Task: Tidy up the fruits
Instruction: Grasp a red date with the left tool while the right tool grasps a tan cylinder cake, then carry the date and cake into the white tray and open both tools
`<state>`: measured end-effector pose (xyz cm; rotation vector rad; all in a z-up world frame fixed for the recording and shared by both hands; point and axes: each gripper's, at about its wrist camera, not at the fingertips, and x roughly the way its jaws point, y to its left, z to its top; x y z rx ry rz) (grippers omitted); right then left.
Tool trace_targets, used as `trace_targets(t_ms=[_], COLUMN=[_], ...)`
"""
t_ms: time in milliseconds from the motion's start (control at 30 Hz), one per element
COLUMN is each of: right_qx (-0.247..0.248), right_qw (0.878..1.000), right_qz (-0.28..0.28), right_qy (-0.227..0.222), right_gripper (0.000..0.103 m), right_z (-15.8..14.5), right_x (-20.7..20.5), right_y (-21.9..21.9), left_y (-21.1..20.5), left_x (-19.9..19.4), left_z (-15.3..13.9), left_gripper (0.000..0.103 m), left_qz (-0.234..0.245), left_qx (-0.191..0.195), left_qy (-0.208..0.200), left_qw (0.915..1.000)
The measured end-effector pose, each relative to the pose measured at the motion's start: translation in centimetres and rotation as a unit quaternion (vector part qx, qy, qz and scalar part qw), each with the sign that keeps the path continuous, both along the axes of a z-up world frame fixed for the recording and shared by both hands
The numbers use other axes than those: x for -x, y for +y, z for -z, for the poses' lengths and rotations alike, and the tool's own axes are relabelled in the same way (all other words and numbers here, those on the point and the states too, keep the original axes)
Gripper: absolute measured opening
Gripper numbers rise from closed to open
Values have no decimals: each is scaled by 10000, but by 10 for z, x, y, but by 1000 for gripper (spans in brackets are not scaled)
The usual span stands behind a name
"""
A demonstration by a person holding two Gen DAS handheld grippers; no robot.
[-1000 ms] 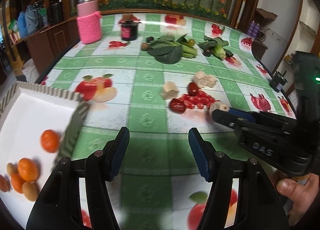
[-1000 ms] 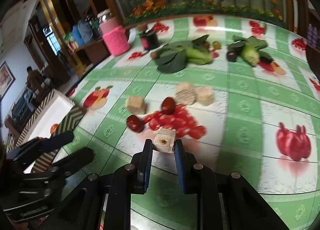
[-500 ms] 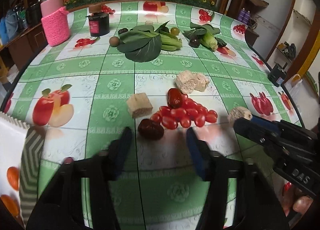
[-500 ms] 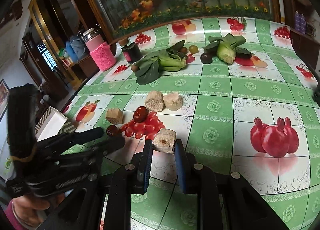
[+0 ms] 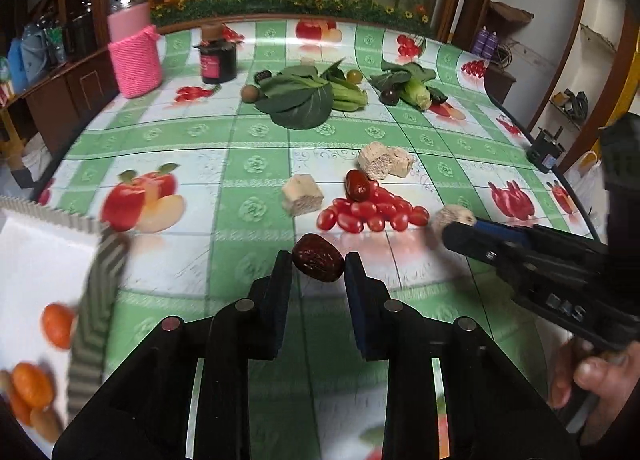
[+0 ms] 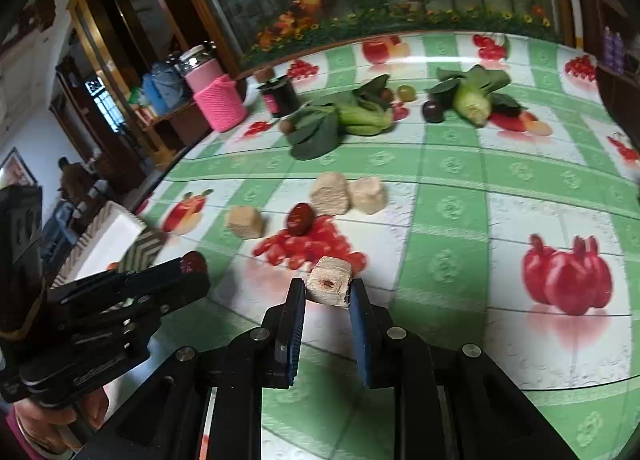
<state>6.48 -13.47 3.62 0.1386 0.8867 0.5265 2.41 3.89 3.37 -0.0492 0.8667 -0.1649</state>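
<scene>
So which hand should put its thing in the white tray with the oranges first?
Left, probably. The left gripper is shut on the dark red wrinkled date, right beside the white zigzag-edged tray. The right gripper, holding the beige chunk, is farther away.

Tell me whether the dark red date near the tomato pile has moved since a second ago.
Yes. The date has left its spot beside the tomato pile, coming nearer the camera between the left gripper's pads.

date (image 5: 318,263): I see wrinkled, glossy skin between my left tongs
tablecloth (image 5: 256,164): shiny, smooth plastic ahead
chunk (image 6: 329,286): rough, matt, fibrous in my right tongs
</scene>
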Motion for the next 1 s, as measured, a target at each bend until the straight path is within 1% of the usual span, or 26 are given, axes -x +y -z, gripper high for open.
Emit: trace_targets(t_ms=[67,167,300,433,633,733,1000], right_qx=[-189,-79,-143,-184,-283,-359,-285], right_qw=[9998,9998,9990,9985,9980,9975,9955], right_qz=[-35,10,-58,-156,-326,-415,-741], right_qy=[79,-202,-430,-485,-451,-440,-516], right_gripper=[22,22,22,22,22,22,22], right_z=[0,-14,-29,-34,-33,-33,-40], right_x=[3,18,45,67,91,100,117], right_y=[3,10,18,27,44,53,91], left_y=[5,13,21,33,55,67,101], left_x=[13,32,50,67,88,101,125], left_z=[-5,-12,-20,-23,-25,-31,-39], left_gripper=[26,26,26,26,26,26,26], left_qz=[-60,-138,-197,-276,-519,-668,-1027], left_qx=[-52,-149,-236,-278,-373,-481,-692], left_qy=[-49,-175,-336,-418,-458,-590,-786], left_qw=[10000,9996,9990,9984,9969,9949,9892])
